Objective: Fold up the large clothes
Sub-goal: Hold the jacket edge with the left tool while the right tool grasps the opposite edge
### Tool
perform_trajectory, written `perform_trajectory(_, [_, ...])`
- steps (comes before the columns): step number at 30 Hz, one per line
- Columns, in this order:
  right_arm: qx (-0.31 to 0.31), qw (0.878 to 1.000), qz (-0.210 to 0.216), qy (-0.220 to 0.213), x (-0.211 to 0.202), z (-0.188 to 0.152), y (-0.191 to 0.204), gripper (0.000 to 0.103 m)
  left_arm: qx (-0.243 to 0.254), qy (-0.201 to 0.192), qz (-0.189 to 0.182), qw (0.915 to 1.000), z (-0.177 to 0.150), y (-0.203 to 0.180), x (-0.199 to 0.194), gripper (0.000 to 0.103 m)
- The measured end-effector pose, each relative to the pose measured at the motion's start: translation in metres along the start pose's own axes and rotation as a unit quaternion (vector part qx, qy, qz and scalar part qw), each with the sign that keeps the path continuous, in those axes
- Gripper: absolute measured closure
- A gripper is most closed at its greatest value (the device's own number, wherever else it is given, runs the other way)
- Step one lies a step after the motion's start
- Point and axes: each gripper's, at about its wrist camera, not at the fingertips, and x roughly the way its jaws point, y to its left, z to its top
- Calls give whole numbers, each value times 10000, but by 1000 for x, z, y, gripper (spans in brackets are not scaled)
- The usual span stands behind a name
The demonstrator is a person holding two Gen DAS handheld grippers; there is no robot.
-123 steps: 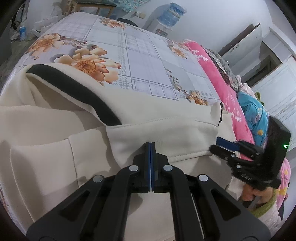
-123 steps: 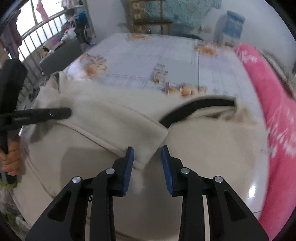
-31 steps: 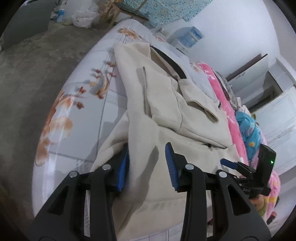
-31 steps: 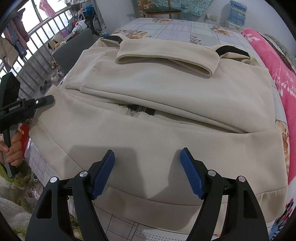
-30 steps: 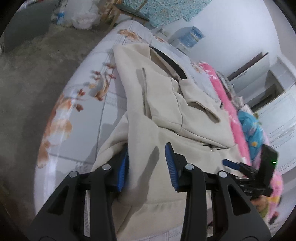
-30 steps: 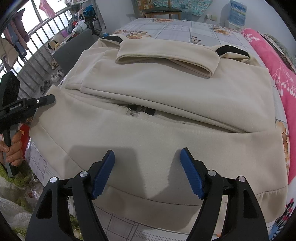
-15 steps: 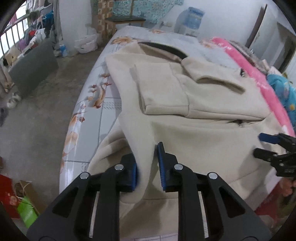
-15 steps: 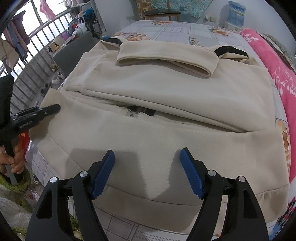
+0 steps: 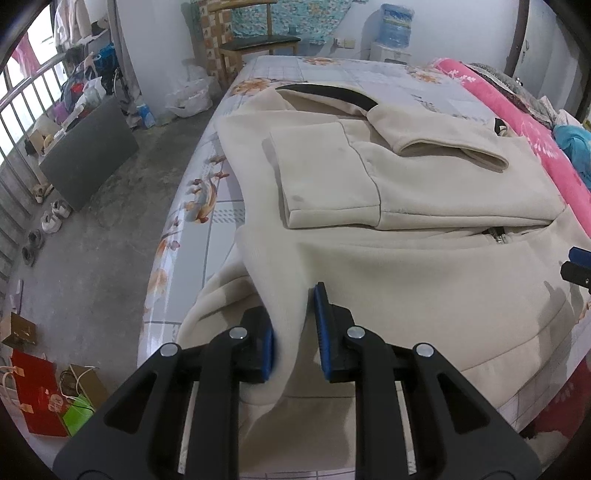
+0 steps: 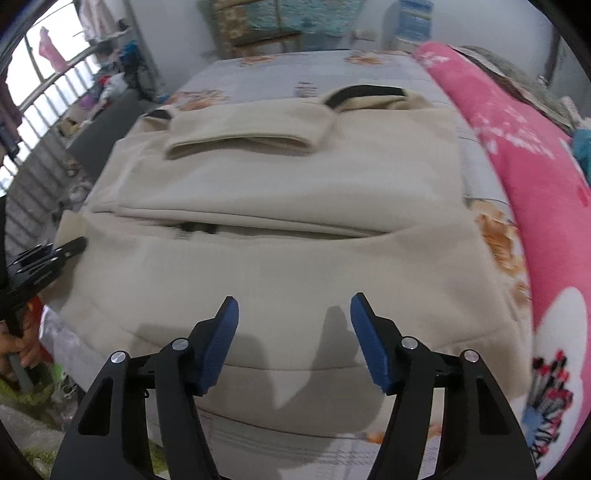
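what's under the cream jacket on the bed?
The cream jacket lies on a floral checked bedsheet, visible around it. Anything directly beneath the fabric is covered. A pink blanket lies beside it, not under.

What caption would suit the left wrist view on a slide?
Left gripper pinches a raised fold of the cream jacket at its near hem on the floral bed.

Grey concrete floor (image 9: 92, 236), white wall (image 9: 461, 29), barred window (image 9: 22, 96) letting in daylight, wooden chair (image 9: 255, 40).
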Motion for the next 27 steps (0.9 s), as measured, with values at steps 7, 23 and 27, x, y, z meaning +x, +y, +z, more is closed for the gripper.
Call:
perform_trajectory(7, [-1, 9988, -479, 26, -4, 1, -5, 41, 57, 76, 105, 9999, 3, -5, 2, 85])
perform_trajectory(23, [672, 9966, -407, -261, -25, -2, -83, 41, 287, 204, 614, 9975, 6, -20, 2, 85])
perform_trajectory(27, [625, 9970, -342, -289, -22, 4, -93, 41, 320, 214, 701, 9968, 6, -23, 2, 85])
